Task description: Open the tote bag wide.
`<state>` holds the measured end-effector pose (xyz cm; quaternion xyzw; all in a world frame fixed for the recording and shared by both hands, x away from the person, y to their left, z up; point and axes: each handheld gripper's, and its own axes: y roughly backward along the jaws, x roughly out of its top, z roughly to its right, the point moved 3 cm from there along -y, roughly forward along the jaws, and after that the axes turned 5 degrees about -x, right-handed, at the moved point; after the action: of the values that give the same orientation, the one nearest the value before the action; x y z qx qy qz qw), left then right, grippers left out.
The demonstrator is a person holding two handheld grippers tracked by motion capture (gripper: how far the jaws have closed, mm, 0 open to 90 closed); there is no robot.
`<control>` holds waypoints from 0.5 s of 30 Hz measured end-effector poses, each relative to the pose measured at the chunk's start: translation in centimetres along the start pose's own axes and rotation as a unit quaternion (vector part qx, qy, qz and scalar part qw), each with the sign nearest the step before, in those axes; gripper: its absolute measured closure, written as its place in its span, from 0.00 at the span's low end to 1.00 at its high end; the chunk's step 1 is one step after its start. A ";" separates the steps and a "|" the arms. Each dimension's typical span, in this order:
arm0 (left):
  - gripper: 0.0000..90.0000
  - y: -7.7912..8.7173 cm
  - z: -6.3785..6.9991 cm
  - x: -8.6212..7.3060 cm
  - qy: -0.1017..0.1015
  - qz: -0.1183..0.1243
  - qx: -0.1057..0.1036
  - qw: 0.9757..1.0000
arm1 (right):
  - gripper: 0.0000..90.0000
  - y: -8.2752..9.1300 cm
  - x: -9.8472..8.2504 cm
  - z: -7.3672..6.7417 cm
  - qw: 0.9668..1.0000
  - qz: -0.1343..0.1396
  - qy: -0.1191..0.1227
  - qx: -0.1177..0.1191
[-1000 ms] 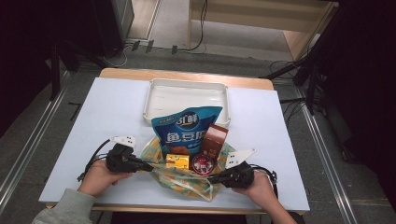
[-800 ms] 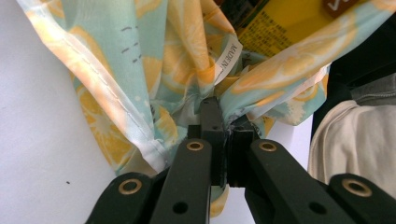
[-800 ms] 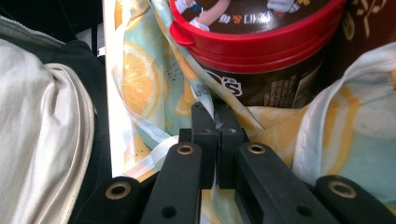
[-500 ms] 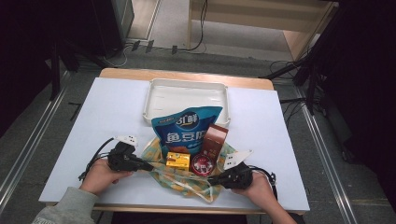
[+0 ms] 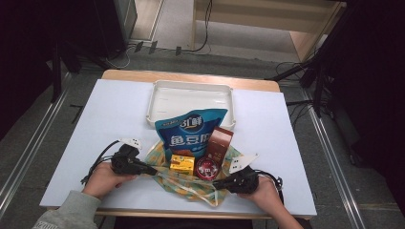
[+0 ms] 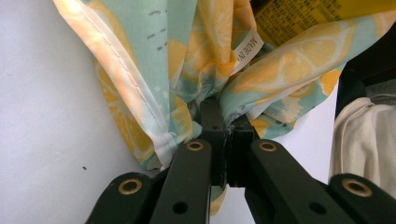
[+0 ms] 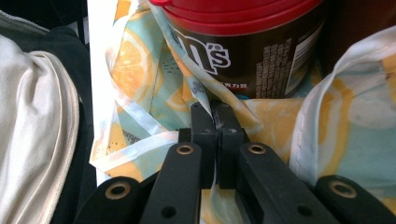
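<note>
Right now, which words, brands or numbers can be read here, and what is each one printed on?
"MADE IN": white tag sewn into the lemon-print cloth bag, cut off.
"m's": dark can with red lid, partly hidden by the bag.
Blue snack pouch: large Chinese characters, too blurred.
Fine print on the can and yellow box: too small.

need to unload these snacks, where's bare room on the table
Free: the white tray behind the blue bag, plus the table left and right of it. Crowded: the near middle, where the lemon cloth holds the snacks.
</note>
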<state>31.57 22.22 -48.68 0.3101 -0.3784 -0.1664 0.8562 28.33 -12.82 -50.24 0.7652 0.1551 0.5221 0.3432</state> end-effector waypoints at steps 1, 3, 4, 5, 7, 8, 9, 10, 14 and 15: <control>1.00 -0.1 0.0 0.0 0.005 -0.001 -0.002 1.000 | 1.00 0.0 0.0 0.0 1.000 -0.001 -0.003 0.000; 1.00 -0.2 -0.1 -0.1 0.008 -0.006 -0.001 1.000 | 1.00 0.0 -0.1 0.0 1.000 -0.001 -0.010 0.001; 1.00 -0.2 -0.1 -0.1 0.007 -0.004 -0.001 1.000 | 1.00 0.1 -0.1 0.0 1.000 -0.001 -0.010 0.001; 1.00 -0.2 -0.1 -0.1 0.006 -0.004 0.000 1.000 | 1.00 0.2 -0.1 0.0 1.000 -0.004 -0.007 0.000; 1.00 -0.2 -0.1 -0.2 0.005 -0.004 -0.003 1.000 | 1.00 0.3 -0.2 -0.1 1.000 -0.004 0.000 -0.003; 1.00 -0.2 -0.1 -0.2 0.007 -0.004 -0.003 1.000 | 1.00 0.3 -0.3 -0.1 1.000 -0.002 0.002 -0.004; 1.00 -0.2 -0.1 -0.2 0.007 -0.003 -0.004 1.000 | 1.00 0.4 -0.4 -0.1 1.000 -0.001 0.001 -0.003; 1.00 -0.3 0.0 -0.3 0.004 -0.002 -0.003 1.000 | 1.00 0.4 -0.5 -0.1 1.000 -0.001 -0.001 -0.003; 1.00 -0.3 0.2 -0.4 0.006 0.001 -0.001 1.000 | 1.00 0.7 -0.7 -0.1 1.000 -0.003 -0.015 0.000; 1.00 -0.3 0.2 -0.4 0.013 -0.005 -0.005 1.000 | 1.00 0.7 -0.8 -0.1 1.000 -0.004 -0.014 -0.001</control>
<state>31.19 22.14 -48.98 0.3099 -0.3645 -0.1681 0.8619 27.86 -13.76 -50.25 0.7713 0.1526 0.5106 0.3480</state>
